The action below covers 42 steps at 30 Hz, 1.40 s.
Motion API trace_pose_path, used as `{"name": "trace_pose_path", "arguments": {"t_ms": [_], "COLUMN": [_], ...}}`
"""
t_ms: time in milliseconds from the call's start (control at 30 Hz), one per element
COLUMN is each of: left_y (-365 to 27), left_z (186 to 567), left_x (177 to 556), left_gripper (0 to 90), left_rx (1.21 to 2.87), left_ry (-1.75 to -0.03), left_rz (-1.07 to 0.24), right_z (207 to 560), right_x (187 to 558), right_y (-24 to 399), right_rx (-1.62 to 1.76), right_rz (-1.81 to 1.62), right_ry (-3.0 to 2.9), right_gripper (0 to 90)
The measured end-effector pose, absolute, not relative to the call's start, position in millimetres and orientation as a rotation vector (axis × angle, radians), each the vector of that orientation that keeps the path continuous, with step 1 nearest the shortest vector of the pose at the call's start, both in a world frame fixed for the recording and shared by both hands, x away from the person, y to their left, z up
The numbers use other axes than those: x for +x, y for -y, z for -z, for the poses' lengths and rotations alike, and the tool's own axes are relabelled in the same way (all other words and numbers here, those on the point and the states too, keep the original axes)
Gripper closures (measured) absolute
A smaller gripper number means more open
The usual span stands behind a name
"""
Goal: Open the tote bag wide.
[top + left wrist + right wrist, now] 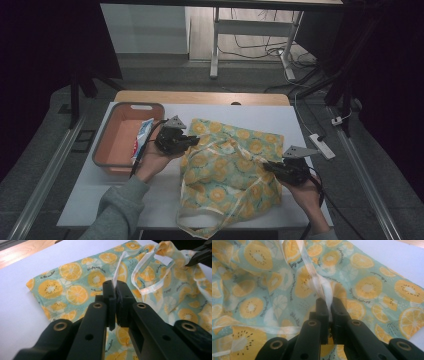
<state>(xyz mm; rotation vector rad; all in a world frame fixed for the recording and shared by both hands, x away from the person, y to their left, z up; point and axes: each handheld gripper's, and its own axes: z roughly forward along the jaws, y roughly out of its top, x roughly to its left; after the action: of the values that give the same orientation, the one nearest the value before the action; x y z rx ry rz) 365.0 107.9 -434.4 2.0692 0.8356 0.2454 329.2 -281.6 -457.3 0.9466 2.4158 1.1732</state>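
Note:
A teal cloth bag printed with orange and kiwi slices lies crumpled on the white table. My left gripper sits at the bag's left edge, shut on a white strap of the bag. My right gripper rests at the bag's right side, shut on another white strap. In the left gripper view the right gripper's dark tip shows at the far right of the bag. The printed fabric spreads out in the right gripper view.
An orange tub with a grey rim stands at the table's left and holds a white packet. A white power strip lies on the floor at the right. A wooden strip runs behind the table.

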Motion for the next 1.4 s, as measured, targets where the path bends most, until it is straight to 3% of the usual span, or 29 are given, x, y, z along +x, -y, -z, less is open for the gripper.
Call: {"name": "trace_pose_path", "arguments": {"t_ms": [233,533,600,700,733,867,967,1033,1067,1100,1233,1267,1400], "left_y": [-95.7,-76.8,-77.3,-83.4,-88.1,-110.8,-115.1,-111.6,-108.8,-106.3,-101.5,-101.5,-109.2], "left_z": [439.7,457.8,458.0,447.3,441.6,422.1,423.9,431.6,436.4,441.6,458.6,459.1,450.1], "left_x": [376.7,388.2,388.0,378.1,372.0,344.0,328.5,322.8,321.2,320.6,325.4,326.8,331.1], "left_gripper": [85.9,83.1,75.7,42.2,36.7,31.9,29.9,31.9,42.4,42.4,84.3,88.0,88.8], "left_rx": [2.098,2.181,2.180,2.165,2.151,2.106,2.162,2.209,2.235,2.264,2.329,2.334,2.281], "left_ry": [-0.864,-0.875,-0.871,-0.896,-0.905,-0.875,-0.866,-0.860,-0.857,-0.856,-0.855,-0.854,-0.870], "left_rz": [-0.268,-0.231,-0.207,-0.267,-0.289,-0.259,-0.196,-0.167,-0.169,-0.166,-0.115,-0.119,-0.200], "right_z": [452.2,482.2,483.3,483.3,483.0,481.1,479.4,477.7,475.3,475.3,470.4,469.0,459.6], "right_x": [327.3,337.1,337.0,336.4,336.2,335.9,335.2,334.5,333.2,333.2,330.0,329.0,322.3], "right_y": [282.5,281.5,278.7,276.7,276.7,278.6,279.9,280.5,280.9,280.9,283.1,284.3,298.0], "right_rx": [0.986,1.035,1.031,1.016,1.014,1.022,1.018,1.011,1.013,1.013,0.991,0.990,1.007], "right_rz": [-1.106,-1.022,-1.015,-1.020,-1.022,-1.042,-1.058,-1.061,-1.071,-1.071,-1.089,-1.091,-1.123], "right_ry": [-2.408,-2.498,-2.509,-2.512,-2.511,-2.502,-2.493,-2.486,-2.479,-2.479,-2.461,-2.456,-2.427], "right_gripper": [85.3,84.2,84.1,83.6,83.6,83.6,83.5,83.6,83.6,83.6,83.7,83.7,83.9]}}
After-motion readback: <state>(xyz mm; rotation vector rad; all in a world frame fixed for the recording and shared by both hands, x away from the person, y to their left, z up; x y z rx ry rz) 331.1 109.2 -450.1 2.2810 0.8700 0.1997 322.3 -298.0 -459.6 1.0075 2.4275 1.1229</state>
